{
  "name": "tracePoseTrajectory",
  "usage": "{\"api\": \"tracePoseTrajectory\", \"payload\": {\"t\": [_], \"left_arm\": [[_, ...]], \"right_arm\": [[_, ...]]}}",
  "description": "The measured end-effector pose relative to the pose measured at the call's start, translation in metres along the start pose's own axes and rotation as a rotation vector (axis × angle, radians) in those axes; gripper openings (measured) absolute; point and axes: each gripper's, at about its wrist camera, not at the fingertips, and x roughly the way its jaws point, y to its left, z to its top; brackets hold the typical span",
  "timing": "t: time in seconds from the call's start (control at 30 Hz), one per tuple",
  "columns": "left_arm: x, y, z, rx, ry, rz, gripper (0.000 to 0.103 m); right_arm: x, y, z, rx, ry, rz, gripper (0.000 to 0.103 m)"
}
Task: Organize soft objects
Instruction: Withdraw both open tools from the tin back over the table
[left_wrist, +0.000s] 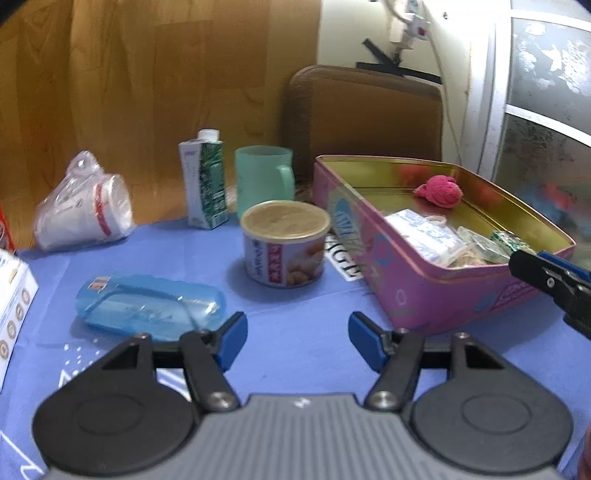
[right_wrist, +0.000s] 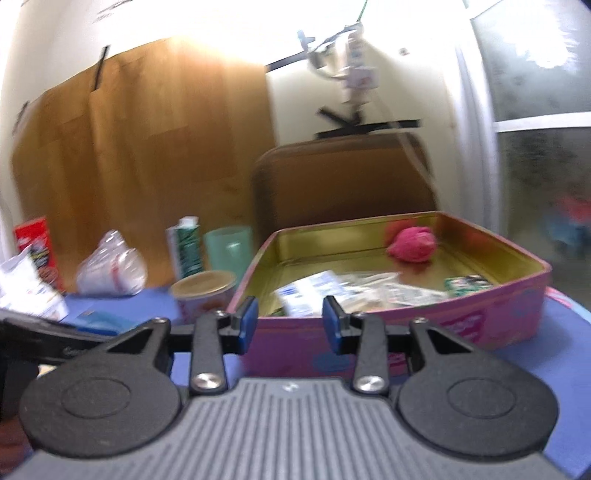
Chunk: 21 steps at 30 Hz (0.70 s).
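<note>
Pink tin (left_wrist: 436, 295) lettered "AGE"; left gripper (left_wrist: 297, 341), right gripper (right_wrist: 290, 319) jaws released, empty.

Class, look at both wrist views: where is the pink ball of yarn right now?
The pink ball of yarn lies inside the pink tin, near its far right corner, apart from the white packets at the near end; the right wrist view shows it likewise.

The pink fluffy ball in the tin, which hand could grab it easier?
Probably the right gripper: it is open and points straight into the pink tin toward the pink ball. The left gripper faces the can instead.
</note>
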Motion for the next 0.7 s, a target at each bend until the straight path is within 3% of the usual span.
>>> {"api": "tracePoseTrajectory", "payload": {"t": [0.3, 0.43, 0.7], "left_arm": [[0.013, -0.019, -0.006, 0.049, -0.061, -0.008, 0.067], [0.017, -0.028, -0.013, 0.040, -0.103, -0.053, 0.069], [0.008, -0.048, -0.025, 0.144, -0.192, -0.015, 0.073]], "right_arm": [[0.003, -0.017, -0.008, 0.010, -0.078, -0.141, 0.048], [0.001, -0.017, -0.016, -0.036, -0.138, -0.209, 0.048], [0.000, -0.017, -0.016, -0.055, -0.142, -0.208, 0.054]]}}
